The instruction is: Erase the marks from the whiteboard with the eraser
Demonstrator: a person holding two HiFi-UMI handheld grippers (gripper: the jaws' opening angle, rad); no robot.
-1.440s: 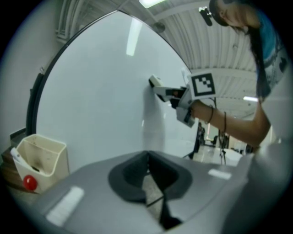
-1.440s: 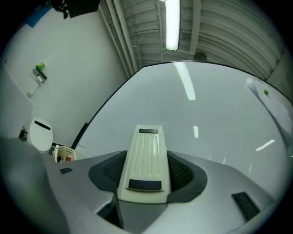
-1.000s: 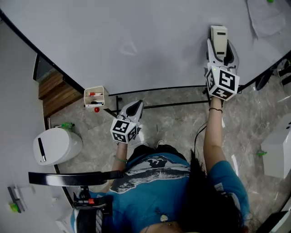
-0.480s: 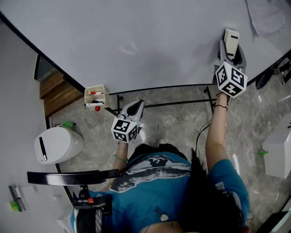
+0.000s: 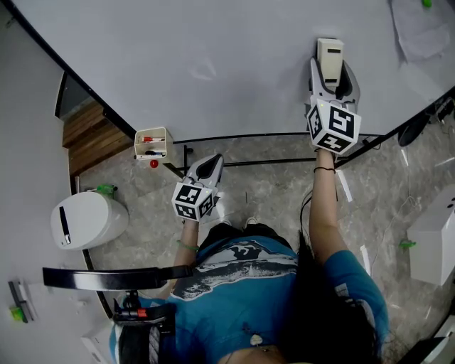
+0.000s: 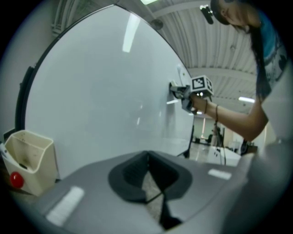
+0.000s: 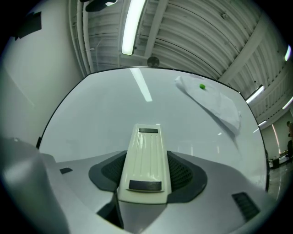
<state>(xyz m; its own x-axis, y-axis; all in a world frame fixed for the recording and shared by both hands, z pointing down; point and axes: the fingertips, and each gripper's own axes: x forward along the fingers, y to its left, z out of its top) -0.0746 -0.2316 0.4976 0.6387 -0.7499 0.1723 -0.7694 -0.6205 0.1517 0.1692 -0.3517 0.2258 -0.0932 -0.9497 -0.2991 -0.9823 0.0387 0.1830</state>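
Observation:
The whiteboard (image 5: 178,50) fills the top of the head view, with a faint pale mark (image 5: 205,72) near its middle. My right gripper (image 5: 331,79) is shut on a cream eraser (image 5: 329,55), which rests flat against the board's lower right part. In the right gripper view the eraser (image 7: 145,160) lies lengthwise between the jaws, pointing up the board (image 7: 105,109). My left gripper (image 5: 207,166) hangs low, off the board and below its bottom edge. It is shut with nothing in it (image 6: 149,176).
A cream tray (image 5: 151,144) with markers hangs at the board's lower left corner. A sheet of paper (image 5: 421,30) under a green magnet (image 5: 425,3) is stuck at the board's upper right. Stand bars (image 5: 249,163) run below the board. A white bin (image 5: 84,222) stands on the floor, left.
My right gripper swept the eraser to the right along the board, then back left and slightly up. The left gripper has stayed low in about the same place.

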